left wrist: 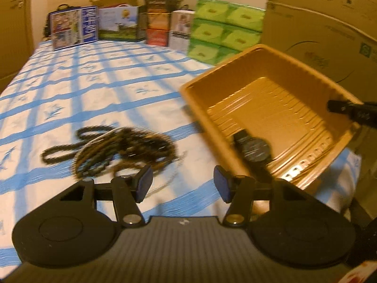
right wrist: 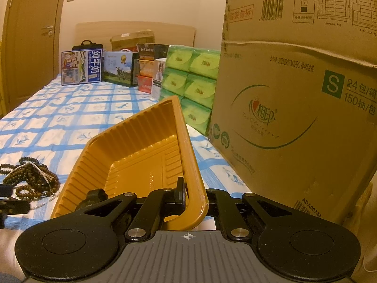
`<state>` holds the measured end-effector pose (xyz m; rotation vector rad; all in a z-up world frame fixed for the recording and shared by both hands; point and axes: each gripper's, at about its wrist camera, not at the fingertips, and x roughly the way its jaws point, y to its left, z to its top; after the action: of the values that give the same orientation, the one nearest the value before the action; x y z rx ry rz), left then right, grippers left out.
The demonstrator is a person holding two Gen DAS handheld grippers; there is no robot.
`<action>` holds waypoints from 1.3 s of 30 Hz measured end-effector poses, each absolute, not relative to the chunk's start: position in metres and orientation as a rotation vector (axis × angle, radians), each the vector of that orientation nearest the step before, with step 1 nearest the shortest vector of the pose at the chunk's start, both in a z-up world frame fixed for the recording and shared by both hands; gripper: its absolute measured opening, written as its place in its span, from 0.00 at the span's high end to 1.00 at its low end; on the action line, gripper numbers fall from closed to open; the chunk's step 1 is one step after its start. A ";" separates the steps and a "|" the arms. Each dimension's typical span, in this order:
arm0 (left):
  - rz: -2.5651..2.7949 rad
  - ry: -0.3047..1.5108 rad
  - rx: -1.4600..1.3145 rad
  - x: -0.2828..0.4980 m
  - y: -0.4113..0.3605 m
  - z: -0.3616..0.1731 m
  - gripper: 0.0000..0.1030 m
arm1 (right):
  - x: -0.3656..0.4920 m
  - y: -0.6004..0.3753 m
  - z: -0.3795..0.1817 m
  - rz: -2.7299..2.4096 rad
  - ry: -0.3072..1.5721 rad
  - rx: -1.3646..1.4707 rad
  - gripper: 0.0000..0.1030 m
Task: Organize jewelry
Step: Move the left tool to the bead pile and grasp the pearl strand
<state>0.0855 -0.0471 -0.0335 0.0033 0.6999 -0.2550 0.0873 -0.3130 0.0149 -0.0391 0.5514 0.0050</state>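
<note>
A tangle of dark wooden bead strings lies on the blue-checked bedspread, just ahead and left of my left gripper. Its blue pads stand apart with nothing between them, so it is open. A yellow ribbed plastic tray sits to the right, tilted up, with a black wristwatch inside near its low wall. My right gripper is shut on the tray's near corner rim. The watch and beads also show in the right wrist view.
A large cardboard carton stands close on the right. Green tissue packs and several printed boxes line the far end of the bed. A wooden door is at the left. The left gripper's finger pokes in at the left edge.
</note>
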 end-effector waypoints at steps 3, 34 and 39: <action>-0.213 0.707 0.019 0.085 -0.033 -0.039 0.48 | 0.087 -0.313 0.014 0.004 0.553 -0.036 0.95; 0.049 0.777 -0.067 0.119 0.049 -0.065 0.73 | 0.088 -0.315 0.012 -0.001 0.562 -0.039 0.95; 0.058 0.773 -0.074 0.128 0.048 -0.066 0.73 | 0.088 -0.315 0.012 -0.001 0.563 -0.040 0.95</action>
<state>0.1283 0.0478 -0.0660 -0.0740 0.7730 0.0584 0.0880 -0.3152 0.0118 -0.0400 0.5625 -0.0008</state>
